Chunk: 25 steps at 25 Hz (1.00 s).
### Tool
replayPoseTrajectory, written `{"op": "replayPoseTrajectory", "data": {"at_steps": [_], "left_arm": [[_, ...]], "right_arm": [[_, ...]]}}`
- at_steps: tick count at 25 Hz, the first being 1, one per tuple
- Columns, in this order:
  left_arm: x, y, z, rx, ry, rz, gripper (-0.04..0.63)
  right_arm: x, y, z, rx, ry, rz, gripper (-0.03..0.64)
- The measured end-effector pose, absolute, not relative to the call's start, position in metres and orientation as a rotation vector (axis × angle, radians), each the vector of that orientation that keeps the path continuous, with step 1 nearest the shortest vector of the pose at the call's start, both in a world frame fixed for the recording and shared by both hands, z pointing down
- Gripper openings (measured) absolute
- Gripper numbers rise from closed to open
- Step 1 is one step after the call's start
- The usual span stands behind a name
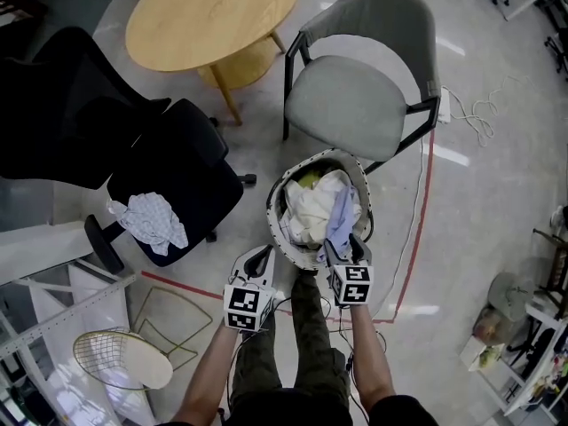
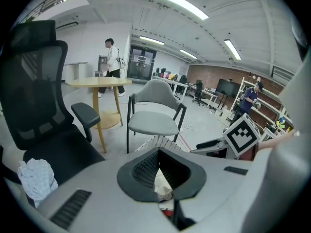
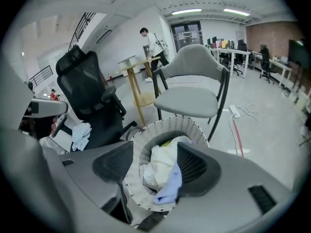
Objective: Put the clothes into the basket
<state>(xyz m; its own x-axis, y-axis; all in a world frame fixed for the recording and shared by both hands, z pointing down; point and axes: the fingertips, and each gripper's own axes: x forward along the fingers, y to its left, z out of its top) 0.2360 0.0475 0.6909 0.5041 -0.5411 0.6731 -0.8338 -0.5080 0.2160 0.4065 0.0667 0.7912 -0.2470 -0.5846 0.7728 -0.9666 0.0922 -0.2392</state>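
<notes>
A white woven basket [image 1: 277,193] [image 3: 170,125] stands on the floor in front of a grey chair. It holds cream and white clothes [image 1: 311,207] [image 3: 160,164]. A light blue cloth [image 1: 340,216] [image 3: 170,186] drapes over its near rim. My right gripper [image 1: 340,242] [image 3: 154,154] hovers at that rim, jaws wide open; the blue cloth lies against one pad only. My left gripper [image 1: 262,257] [image 2: 158,152] is just left of the basket, its tips meeting with nothing gripped. A white checked cloth [image 1: 151,220] [image 2: 35,176] [image 3: 80,134] lies on the black office chair's seat.
The black office chair [image 1: 177,176] is left of the basket and the grey chair [image 1: 355,96] behind it. A round wooden table [image 1: 213,16] stands farther back. A wire frame [image 1: 120,358] sits at lower left. Red floor tape [image 1: 417,229] and a cable run on the right.
</notes>
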Motion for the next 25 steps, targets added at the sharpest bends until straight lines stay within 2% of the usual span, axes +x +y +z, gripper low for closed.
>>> {"op": "replayPoseTrajectory", "data": {"at_steps": [16,25], "left_arm": [[0.23,0.01,0.533,2.351,-1.285,0.555,0.006],[0.217,0.018,0.469,2.357,-1.399,0.479,0.007]], "right_arm": [[0.39,0.016,0.574,1.671,-2.196,0.784,0.068],[0.354,0.012,0.491,1.576,-2.365,0.623,0.038]]}}
